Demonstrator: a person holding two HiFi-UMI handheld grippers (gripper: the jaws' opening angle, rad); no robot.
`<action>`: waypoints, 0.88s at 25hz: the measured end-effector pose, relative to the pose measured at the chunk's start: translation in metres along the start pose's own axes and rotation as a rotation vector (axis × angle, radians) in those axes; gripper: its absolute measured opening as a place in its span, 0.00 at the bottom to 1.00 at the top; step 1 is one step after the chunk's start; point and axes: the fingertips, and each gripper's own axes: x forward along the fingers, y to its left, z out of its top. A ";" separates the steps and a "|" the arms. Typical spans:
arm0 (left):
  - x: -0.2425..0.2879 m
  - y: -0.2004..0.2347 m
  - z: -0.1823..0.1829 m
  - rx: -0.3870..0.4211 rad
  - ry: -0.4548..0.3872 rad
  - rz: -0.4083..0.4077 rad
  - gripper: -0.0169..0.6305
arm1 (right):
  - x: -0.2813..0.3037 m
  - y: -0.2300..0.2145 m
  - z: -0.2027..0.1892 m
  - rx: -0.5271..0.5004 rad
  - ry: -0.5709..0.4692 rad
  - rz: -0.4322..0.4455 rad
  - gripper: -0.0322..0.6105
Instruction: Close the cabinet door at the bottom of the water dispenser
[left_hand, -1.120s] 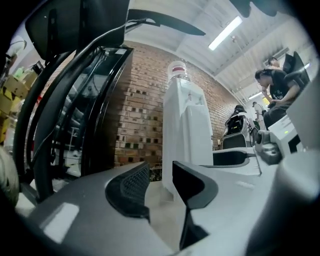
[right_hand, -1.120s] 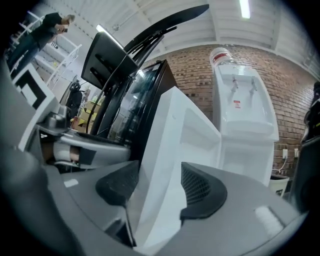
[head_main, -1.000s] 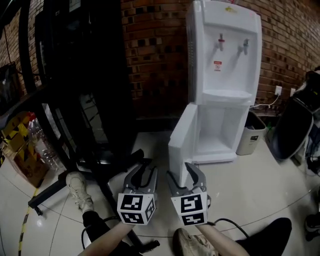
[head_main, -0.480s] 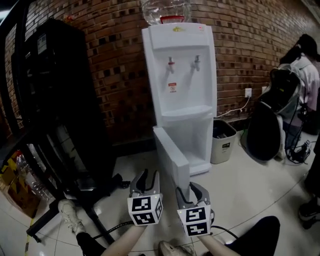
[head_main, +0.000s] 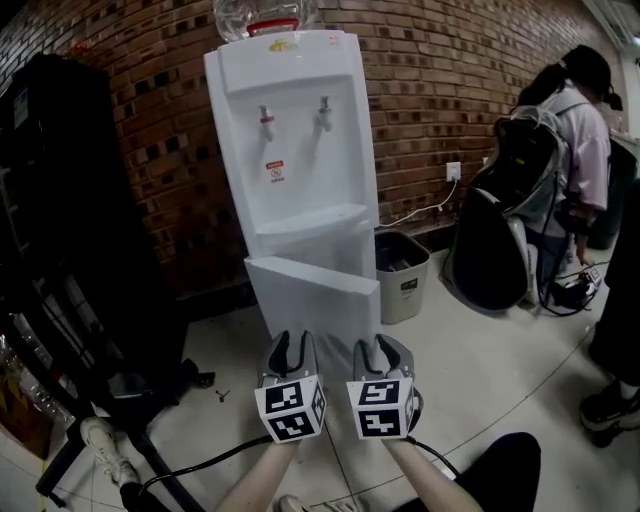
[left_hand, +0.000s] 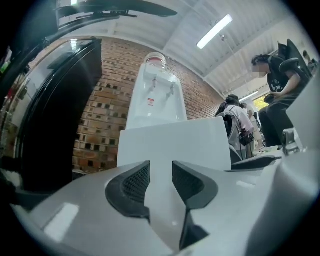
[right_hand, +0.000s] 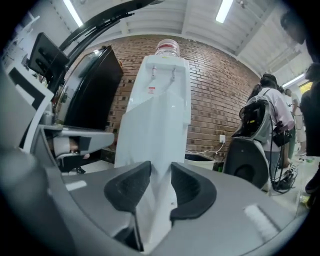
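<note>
The white water dispenser (head_main: 300, 150) stands against the brick wall. Its bottom cabinet door (head_main: 315, 298) hangs partly open, with its face turned toward me. Both grippers are held level, side by side, just in front of that door. My left gripper (head_main: 290, 350) has a narrow gap between its pads with nothing in it; the door (left_hand: 175, 145) fills the left gripper view just beyond. My right gripper (head_main: 385, 350) is closing its jaws, and no thing is pinched between them. In the right gripper view the door (right_hand: 155, 135) runs edge-on straight ahead of the gap.
A tall black cabinet (head_main: 60, 200) and a black frame stand at the left. A grey bin (head_main: 402, 270) sits right of the dispenser. A person with a backpack (head_main: 570, 130) and a black bag (head_main: 490, 250) are at the right. A cable trails on the floor.
I have come round from the door's side to its front. Both grippers moved across with me and now sit closer together before the door. The right jaws have narrowed.
</note>
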 end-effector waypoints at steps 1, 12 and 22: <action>0.006 0.000 -0.003 0.008 0.003 0.001 0.25 | 0.007 -0.008 0.000 -0.003 0.000 -0.006 0.24; 0.082 -0.003 -0.017 0.058 0.017 0.006 0.25 | 0.075 -0.066 0.003 -0.118 -0.025 -0.079 0.22; 0.115 0.012 -0.064 -0.010 0.061 0.083 0.25 | 0.136 -0.092 0.000 -0.171 -0.054 -0.131 0.05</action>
